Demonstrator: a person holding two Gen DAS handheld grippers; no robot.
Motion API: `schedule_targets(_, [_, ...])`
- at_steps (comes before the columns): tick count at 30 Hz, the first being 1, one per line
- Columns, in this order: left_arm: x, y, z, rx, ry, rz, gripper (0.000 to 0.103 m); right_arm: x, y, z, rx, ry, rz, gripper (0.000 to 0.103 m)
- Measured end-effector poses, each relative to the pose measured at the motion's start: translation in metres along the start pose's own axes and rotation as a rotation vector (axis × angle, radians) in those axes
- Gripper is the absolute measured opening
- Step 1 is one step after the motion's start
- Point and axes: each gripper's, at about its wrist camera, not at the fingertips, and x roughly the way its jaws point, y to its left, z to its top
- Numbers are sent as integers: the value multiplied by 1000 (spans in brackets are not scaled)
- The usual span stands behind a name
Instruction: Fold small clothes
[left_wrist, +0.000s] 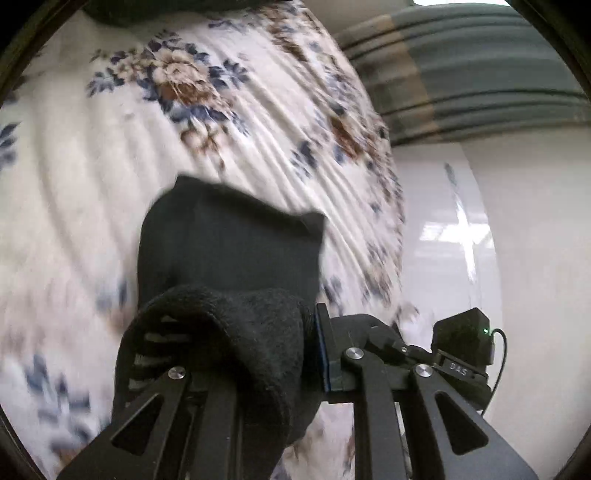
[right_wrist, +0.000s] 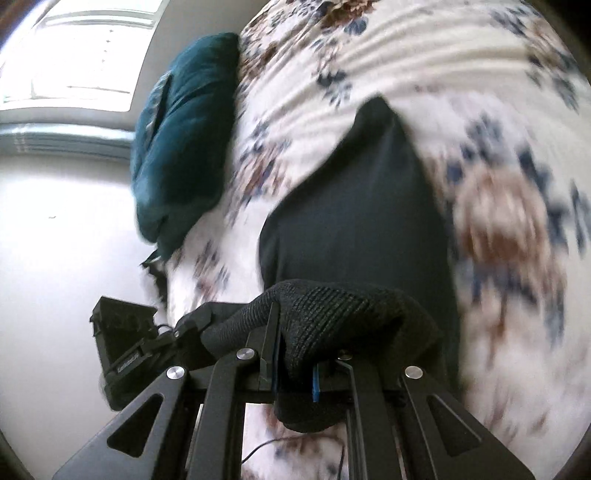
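Ribbed black sock (left_wrist: 229, 251) over floral bedspread (left_wrist: 110, 155)

Our left claw (left_wrist: 258, 354) is clamped on a bunched fold of the black garment (left_wrist: 229, 243), its jaws drawn close with cloth draped over one finger. Our right claw (right_wrist: 295, 369) likewise pinches the garment's knitted edge, blue pads (right_wrist: 315, 384) showing.

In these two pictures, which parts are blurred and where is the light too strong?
Left wrist view: the floral bedspread smears toward the lower left, while the black sock and the left gripper stay fairly sharp; glare shines on the white floor. Right wrist view: the bedspread's right side streaks heavily, the window is overexposed, and the right gripper is sharp.
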Motion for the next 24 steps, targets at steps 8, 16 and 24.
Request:
schedule_targets(8, [51, 27, 70, -81, -7, -7, 68, 59, -29, 120, 174, 21, -5, 55])
schedule_targets(16, [-14, 8, 32, 77, -98, 89, 69, 28, -25, 132, 51, -4, -76, 84])
schedule_targets(24, [-50, 68, -136, -150, -83, 164, 70, 54, -76, 97, -65, 216, -148, 98])
